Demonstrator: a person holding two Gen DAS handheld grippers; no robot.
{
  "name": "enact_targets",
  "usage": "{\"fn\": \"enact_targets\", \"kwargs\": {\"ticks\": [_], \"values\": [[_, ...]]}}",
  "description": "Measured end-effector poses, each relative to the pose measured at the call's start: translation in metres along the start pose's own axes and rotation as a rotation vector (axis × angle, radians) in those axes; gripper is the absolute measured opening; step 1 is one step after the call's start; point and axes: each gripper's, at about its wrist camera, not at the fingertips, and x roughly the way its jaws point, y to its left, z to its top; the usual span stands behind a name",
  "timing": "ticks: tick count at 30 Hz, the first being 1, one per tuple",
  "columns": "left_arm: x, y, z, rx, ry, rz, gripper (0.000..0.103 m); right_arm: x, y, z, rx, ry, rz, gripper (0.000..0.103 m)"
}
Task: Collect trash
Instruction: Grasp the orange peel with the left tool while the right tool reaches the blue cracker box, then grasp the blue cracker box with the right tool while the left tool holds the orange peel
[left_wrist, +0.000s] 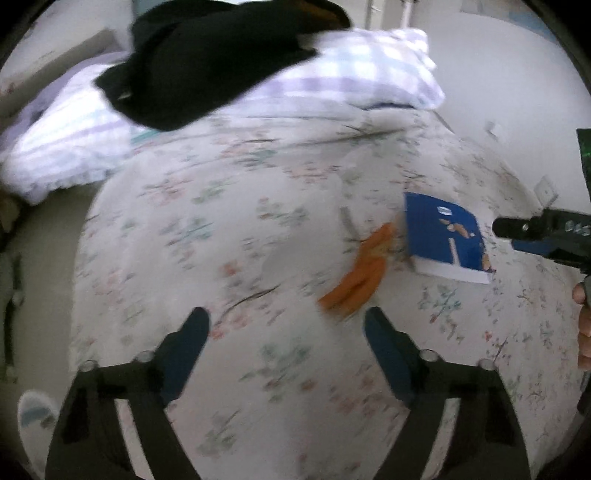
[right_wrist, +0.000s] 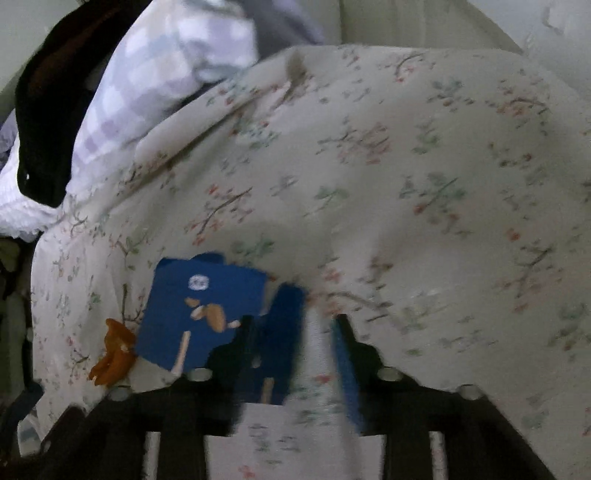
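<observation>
Your left tongs (left_wrist: 286, 326) hang over the floral bedspread (left_wrist: 258, 229) with the fingers spread wide, nothing between them. Just ahead of the right-hand finger lies the orange wrapper (left_wrist: 356, 275), and touching that wrapper's far side is the blue box (left_wrist: 445, 238), flat on the bedspread. Your right tongs (right_wrist: 319, 325) come in beside the blue box (right_wrist: 199, 314), fingers apart, one finger at the box's edge; motion blur hides whether it touches. In that view the orange wrapper (right_wrist: 112, 352) sits against the box's other side. Beyond the box, a checked pillow (left_wrist: 373, 70) carries a black garment (left_wrist: 207, 62).
</observation>
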Motion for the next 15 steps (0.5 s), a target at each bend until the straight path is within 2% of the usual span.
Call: {"fn": "enact_targets", "kwargs": {"ticks": [1,2,3,5,7,8,10,12,15], "values": [[0.006,-0.005,0.004,0.017,0.006,-0.021,0.075,-0.003,-0.005,0.001,0.008,-0.005,-0.001,0.074],[0.011,-0.009,0.007,0.034,0.01,-0.041,0.07,-0.007,-0.011,0.002,0.019,-0.018,-0.001,0.076],[0.015,-0.013,0.01,0.05,0.014,-0.059,0.067,-0.012,-0.013,0.0,0.025,-0.027,0.0,0.076],[0.022,-0.019,0.013,0.073,0.018,-0.092,0.055,-0.015,-0.021,0.002,0.035,-0.031,0.022,0.077],[0.026,-0.022,0.014,0.084,0.014,-0.087,0.05,-0.016,-0.025,0.004,0.037,-0.035,0.043,0.079],[0.025,-0.021,0.015,0.072,0.011,-0.079,0.039,-0.015,-0.025,0.005,0.034,-0.039,0.048,0.082],[0.023,-0.013,0.016,0.006,0.027,-0.084,0.023,-0.015,-0.024,0.008,0.014,-0.043,0.081,0.085],[0.018,-0.005,0.013,-0.043,0.042,-0.111,0.018,-0.012,-0.019,0.014,-0.028,-0.051,0.117,0.088],[0.007,0.007,0.001,-0.072,0.055,-0.1,0.016,-0.012,-0.006,0.021,-0.159,-0.067,0.144,0.091]]}}
